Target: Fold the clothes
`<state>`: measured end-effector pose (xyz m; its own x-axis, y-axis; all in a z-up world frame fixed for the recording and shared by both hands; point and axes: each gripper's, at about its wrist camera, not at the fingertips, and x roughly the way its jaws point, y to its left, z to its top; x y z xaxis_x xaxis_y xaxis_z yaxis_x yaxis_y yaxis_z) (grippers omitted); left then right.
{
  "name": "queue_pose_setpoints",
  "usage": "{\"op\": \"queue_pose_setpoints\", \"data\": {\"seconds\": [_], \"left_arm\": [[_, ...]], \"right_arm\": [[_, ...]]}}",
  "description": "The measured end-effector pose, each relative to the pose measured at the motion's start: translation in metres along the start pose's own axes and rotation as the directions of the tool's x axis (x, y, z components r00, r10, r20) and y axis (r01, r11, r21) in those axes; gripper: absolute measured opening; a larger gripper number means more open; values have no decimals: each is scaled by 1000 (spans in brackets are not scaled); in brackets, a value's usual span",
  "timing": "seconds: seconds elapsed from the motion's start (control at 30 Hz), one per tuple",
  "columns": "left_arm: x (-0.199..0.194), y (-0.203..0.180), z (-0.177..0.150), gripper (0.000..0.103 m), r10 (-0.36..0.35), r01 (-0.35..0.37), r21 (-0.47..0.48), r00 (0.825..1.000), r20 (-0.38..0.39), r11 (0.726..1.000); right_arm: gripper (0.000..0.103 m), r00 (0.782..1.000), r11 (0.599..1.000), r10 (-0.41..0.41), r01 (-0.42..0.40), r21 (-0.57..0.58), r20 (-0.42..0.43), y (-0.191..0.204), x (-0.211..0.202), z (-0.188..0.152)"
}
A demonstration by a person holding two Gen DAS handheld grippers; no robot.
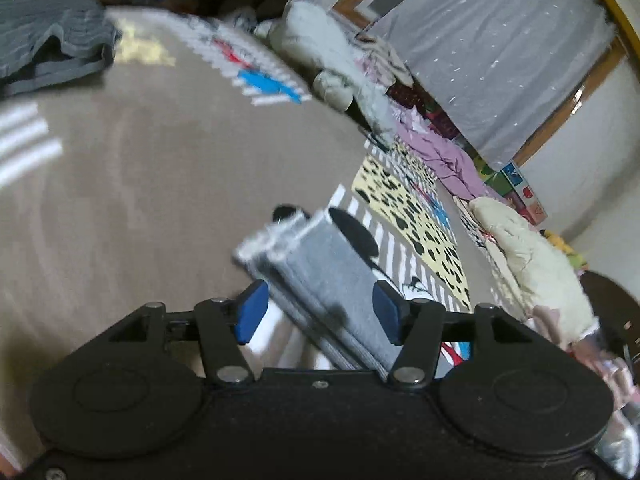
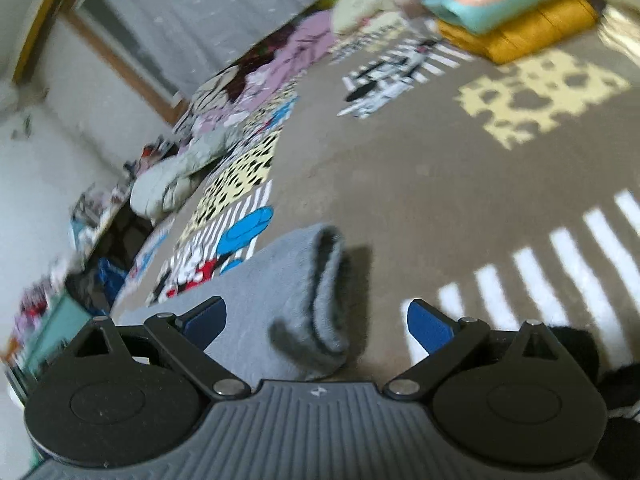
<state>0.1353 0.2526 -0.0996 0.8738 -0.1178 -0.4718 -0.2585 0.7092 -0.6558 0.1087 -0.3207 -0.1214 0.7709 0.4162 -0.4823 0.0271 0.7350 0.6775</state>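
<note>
A folded light grey garment (image 1: 320, 264) lies on the brown patterned bedspread (image 1: 140, 180), its stacked edges showing. My left gripper (image 1: 319, 314) sits low over it; the cloth runs between the blue pads (image 1: 252, 312), with a gap showing at the left pad, so the jaws stand open around it. In the right wrist view the same grey garment (image 2: 280, 280) shows its rolled folded end. My right gripper (image 2: 318, 322) is wide open, with the cloth nearer the left pad (image 2: 208, 320) and bare bedspread in front of the right one.
A dark grey striped garment (image 1: 48, 40) lies at the far left. Folded mustard and mint items (image 2: 532, 32) are stacked at the far right. Crumpled bedding and pink clothes (image 1: 448, 156) line the wall under a grey curtain (image 1: 500, 48).
</note>
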Motion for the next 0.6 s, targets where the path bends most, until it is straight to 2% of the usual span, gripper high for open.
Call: {"op": "queue_pose_setpoints", "data": {"seconds": [0.17, 0.3, 0.4, 0.6], "left_arm": [[17, 8, 3, 58, -14, 11, -85, 999, -41, 996], [23, 7, 8, 59, -24, 20, -104, 999, -41, 994], [31, 5, 13, 59, -36, 31, -98, 998, -46, 995], [48, 3, 21, 58, -68, 63, -68, 995, -71, 996]], "right_arm": [[96, 1000, 997, 27, -26, 68, -14, -9, 7, 10], [96, 996, 999, 29, -26, 43, -78, -8, 30, 15], [96, 995, 999, 33, -35, -18, -97, -1, 43, 17], [83, 989, 994, 95, -101, -48, -112, 5, 61, 20]]}}
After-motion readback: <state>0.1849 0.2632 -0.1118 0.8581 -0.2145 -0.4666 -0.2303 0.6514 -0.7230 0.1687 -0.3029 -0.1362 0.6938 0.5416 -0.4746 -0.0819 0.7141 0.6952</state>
